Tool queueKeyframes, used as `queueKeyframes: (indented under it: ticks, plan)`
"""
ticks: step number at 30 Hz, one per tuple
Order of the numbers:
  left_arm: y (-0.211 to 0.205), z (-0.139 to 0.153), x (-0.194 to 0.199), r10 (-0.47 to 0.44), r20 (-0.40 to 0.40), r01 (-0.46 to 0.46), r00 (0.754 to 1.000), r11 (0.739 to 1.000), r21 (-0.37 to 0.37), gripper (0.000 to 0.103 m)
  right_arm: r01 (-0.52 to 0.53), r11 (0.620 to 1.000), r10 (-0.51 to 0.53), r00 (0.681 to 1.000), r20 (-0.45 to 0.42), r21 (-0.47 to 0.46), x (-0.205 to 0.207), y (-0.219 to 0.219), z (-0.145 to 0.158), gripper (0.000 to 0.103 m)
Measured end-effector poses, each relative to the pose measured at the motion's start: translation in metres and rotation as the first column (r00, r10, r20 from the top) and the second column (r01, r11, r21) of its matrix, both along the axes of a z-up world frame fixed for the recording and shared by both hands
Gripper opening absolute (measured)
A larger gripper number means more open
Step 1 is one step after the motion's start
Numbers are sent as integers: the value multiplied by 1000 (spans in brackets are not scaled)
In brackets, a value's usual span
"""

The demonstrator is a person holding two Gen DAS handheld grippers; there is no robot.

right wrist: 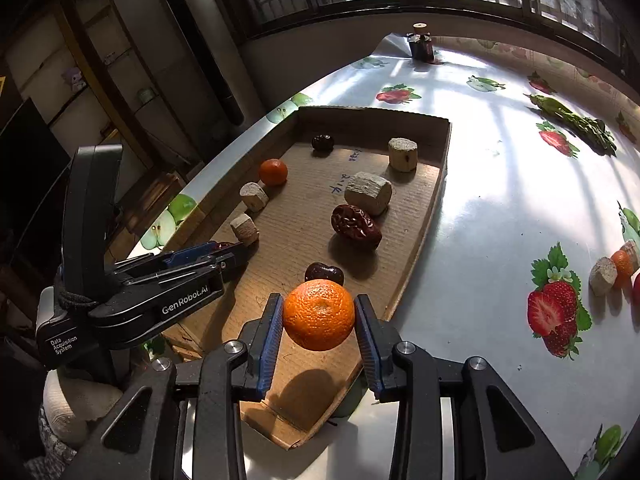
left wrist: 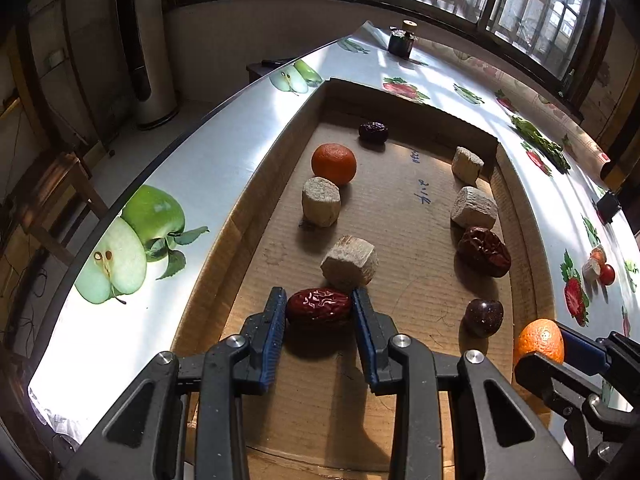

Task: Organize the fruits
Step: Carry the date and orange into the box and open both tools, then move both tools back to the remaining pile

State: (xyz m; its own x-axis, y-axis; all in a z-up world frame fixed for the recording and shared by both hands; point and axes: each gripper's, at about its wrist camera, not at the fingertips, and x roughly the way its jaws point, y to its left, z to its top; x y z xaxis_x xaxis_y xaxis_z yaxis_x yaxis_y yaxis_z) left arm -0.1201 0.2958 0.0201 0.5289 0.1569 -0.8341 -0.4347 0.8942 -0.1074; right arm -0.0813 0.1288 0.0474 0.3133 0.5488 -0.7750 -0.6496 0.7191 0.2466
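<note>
My left gripper (left wrist: 319, 306) is shut on a wrinkled red date (left wrist: 319, 306), held just above the floor of a shallow cardboard tray (left wrist: 400, 216). My right gripper (right wrist: 319, 316) is shut on an orange mandarin (right wrist: 319, 315) over the tray's near right corner; that mandarin (left wrist: 539, 341) also shows in the left wrist view. In the tray lie a second mandarin (left wrist: 333, 163), pale cork-like chunks (left wrist: 349, 263), another red date (left wrist: 484, 251) and dark round fruits (left wrist: 483, 317). The left gripper (right wrist: 208, 254) appears at the left of the right wrist view.
The tray rests on a glossy tablecloth (right wrist: 500, 208) printed with fruit. A pale chunk (right wrist: 603, 276) and a small mandarin (right wrist: 622, 264) lie on the cloth at the far right. A dark bottle (right wrist: 420, 44) stands at the table's far end by the windows.
</note>
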Motion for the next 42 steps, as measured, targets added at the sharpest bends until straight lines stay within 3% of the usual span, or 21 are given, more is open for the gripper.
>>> queueKeyframes:
  ticks: [9,11,15,22,42]
  plan:
    - [-3,3,-2,9,20,-10,1000,999,35,41,-42,995,44,999,24,-89,-3,28,-20,39]
    - [-3,7,-4,13,38,-14,999,999,40,49,-44,994,49,998,49,-105,-6,33,-21,40]
    - [-2,16,-8,24,68,-28,997,998,58,54,-55,991,66,994,83,-125,-11,39,-22,40]
    - [-3,22,-11,28,83,-34,996,996,78,57,-34,994,47,991,125,-102,-18,33,-13,51]
    - [-46,42,-15,-41,98,26,994,988,153,62,71,997,-72,990,123,10,-22,-24,5,57]
